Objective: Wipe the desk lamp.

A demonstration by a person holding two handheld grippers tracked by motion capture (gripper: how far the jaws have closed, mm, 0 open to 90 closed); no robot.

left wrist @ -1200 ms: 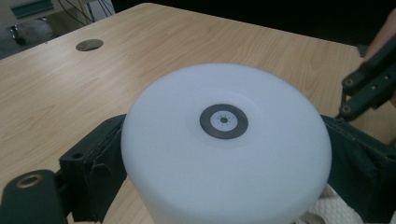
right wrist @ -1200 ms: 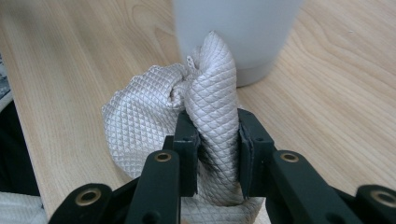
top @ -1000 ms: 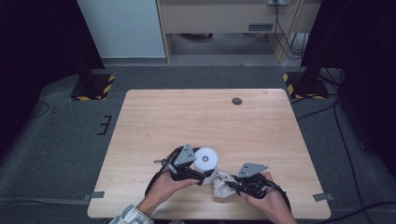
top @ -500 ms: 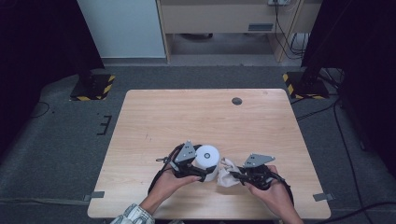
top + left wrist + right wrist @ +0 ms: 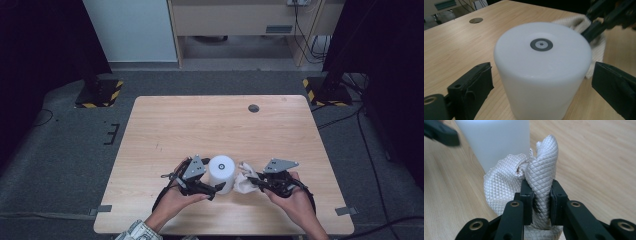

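Observation:
A white cylinder [image 5: 221, 172] with a small dark ring on its top stands upright near the table's front edge. My left gripper [image 5: 212, 176] reaches around it from the left. In the left gripper view its jaws flank the cylinder [image 5: 541, 70] with a thin gap on each side, so the left gripper [image 5: 542, 82] is open. My right gripper [image 5: 250, 181] is shut on a bunched beige quilted cloth [image 5: 244, 184]. In the right gripper view the cloth [image 5: 541, 170] is pinched between the pads of the right gripper [image 5: 541, 195], beside the cylinder [image 5: 496, 142].
The wooden table [image 5: 200, 125] has a round dark hole [image 5: 254, 108] near its far right. Black stands with yellow-black striped bases [image 5: 100, 92] sit on the grey floor beyond both far corners. Both hands work close to the front edge.
My right gripper has lifted and moved away from the person with the cloth, bringing it up beside the cylinder. The left gripper and the cylinder have stayed put.

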